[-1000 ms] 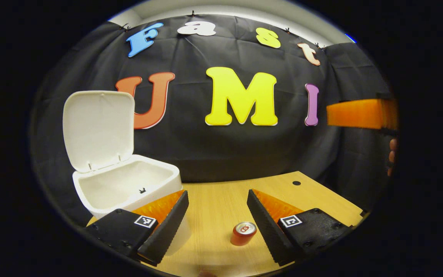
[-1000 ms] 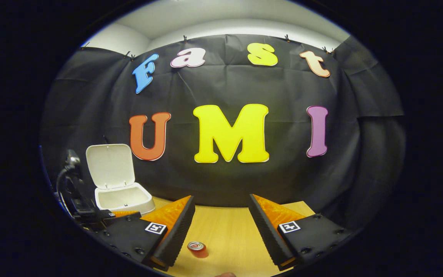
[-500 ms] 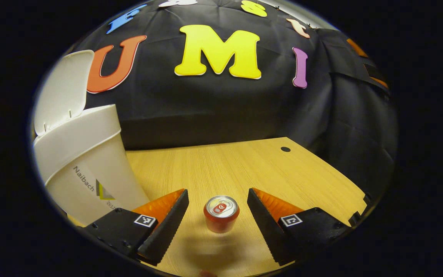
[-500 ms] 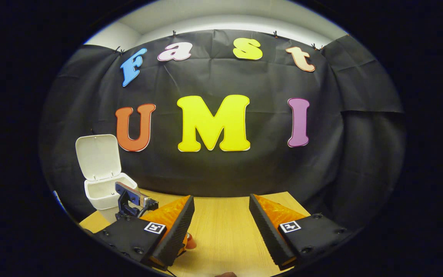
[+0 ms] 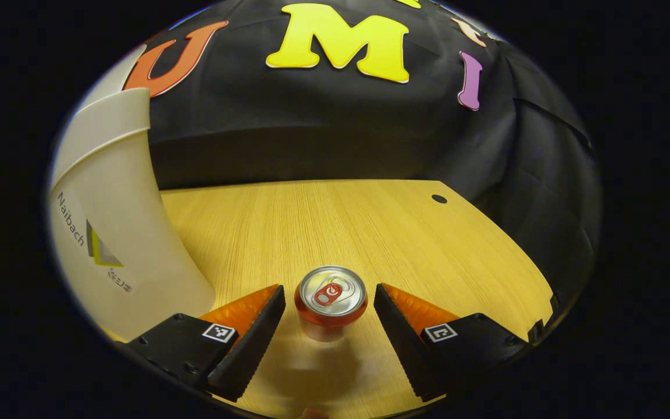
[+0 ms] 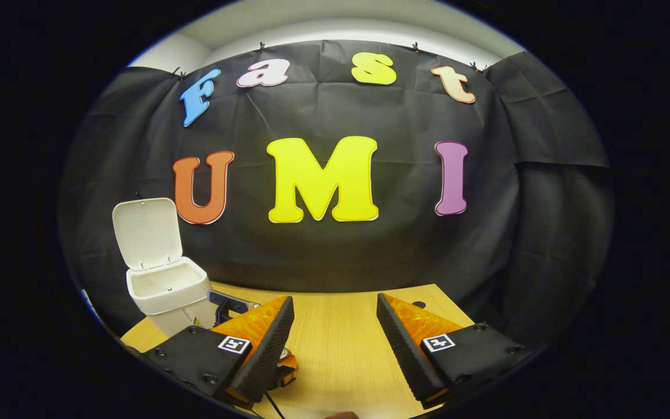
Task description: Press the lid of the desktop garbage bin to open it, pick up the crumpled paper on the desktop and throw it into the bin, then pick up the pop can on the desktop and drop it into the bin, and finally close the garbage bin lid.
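Left gripper (image 5: 329, 317) has dropped to the upright red aluminium pop can (image 5: 330, 299), which now sits between its spread fingers, neither touching yet. White plastic bin (image 6: 166, 285) to its left, lid up; next is closing on the can. Right gripper (image 6: 335, 343) hangs open, idle.

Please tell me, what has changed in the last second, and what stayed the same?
The left gripper came down and forward until the upright pop can stands between its open fingers, not yet gripped. The bin stays open, and the right gripper stays open above the table.

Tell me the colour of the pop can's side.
Red, under a silver top; the pop can shows best in the left gripper view.
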Motion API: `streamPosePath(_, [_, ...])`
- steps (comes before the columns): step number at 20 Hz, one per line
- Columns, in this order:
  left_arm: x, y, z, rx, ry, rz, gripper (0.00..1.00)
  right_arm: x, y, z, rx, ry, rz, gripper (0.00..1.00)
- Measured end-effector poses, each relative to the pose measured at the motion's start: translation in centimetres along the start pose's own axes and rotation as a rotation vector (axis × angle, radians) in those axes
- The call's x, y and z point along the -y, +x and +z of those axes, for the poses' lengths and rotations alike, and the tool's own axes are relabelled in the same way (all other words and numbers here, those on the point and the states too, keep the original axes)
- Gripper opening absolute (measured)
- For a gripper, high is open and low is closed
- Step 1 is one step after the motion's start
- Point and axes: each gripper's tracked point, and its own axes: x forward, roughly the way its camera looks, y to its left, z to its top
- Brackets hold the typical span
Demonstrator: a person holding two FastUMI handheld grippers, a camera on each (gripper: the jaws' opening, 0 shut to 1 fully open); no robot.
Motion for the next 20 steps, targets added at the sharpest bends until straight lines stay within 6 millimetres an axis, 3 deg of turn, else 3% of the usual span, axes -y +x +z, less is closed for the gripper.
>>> streamPosePath(6, [-0.1,2.4,-1.2,-0.047,0.001,0.013,1.00,-0.5,0.0,-0.6,-0.025,-0.011,0.007,0.93])
streamPosePath(11, [0.2,3.0,-1.7,-0.058,0.010,0.014,1.00,-0.5,-0.4,-0.8,-0.033,-0.022,0.002,0.93])
streamPosePath(12, [0.1,2.9,-1.6,-0.058,0.013,0.016,1.00,-0.5,-0.5,-0.8,-0.033,-0.024,0.001,0.93])
streamPosePath(14, [0.1,2.8,-1.9,-0.066,0.014,0.011,0.87,-0.4,-0.5,-0.9,-0.033,-0.020,-0.002,0.93])
streamPosePath(18, [-0.2,1.7,-0.8,-0.031,0.021,0.024,0.84,-0.3,-0.7,-0.7,-0.026,-0.009,0.001,0.93])
streamPosePath(19, [-0.2,1.2,-0.5,-0.017,0.029,0.029,0.91,-0.4,-0.7,-0.7,-0.024,-0.006,0.003,0.93])
streamPosePath(20, [-0.3,0.6,-0.1,-0.004,0.038,0.033,0.84,-0.4,-0.8,-0.8,-0.025,-0.002,0.006,0.93])
